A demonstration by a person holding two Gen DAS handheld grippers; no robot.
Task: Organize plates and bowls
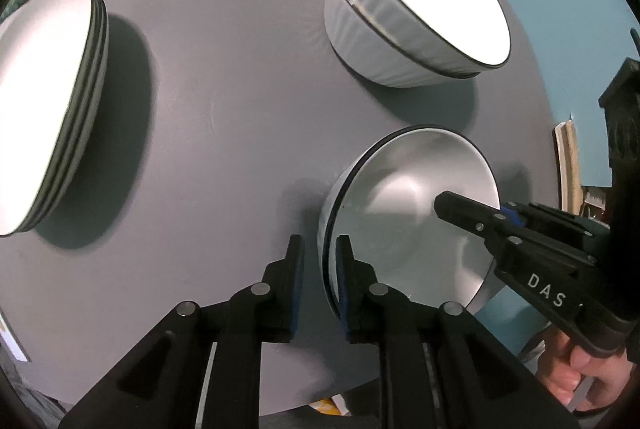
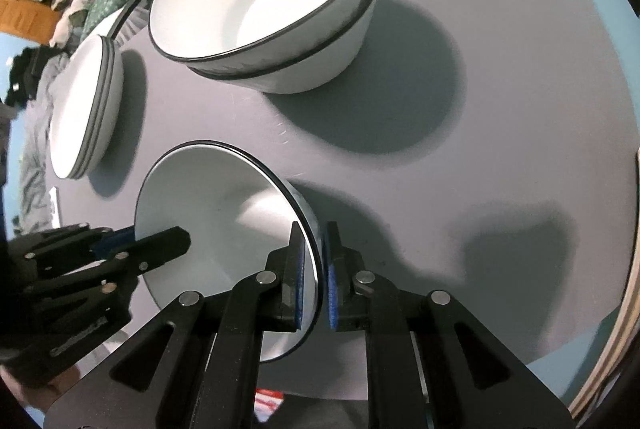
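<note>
White letters "DAS" stand on the right gripper (image 1: pixel 470 207) body.

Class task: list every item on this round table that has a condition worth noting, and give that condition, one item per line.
Single bowl: upright on the table, rim between both grippers' jaws.
Stack of bowls: nested, upright, untouched.
Stack of plates: piled at the table edge, untouched.
Left gripper: jaws nearly shut astride the single bowl's rim.
Right gripper: jaws nearly shut astride the opposite rim.
</note>
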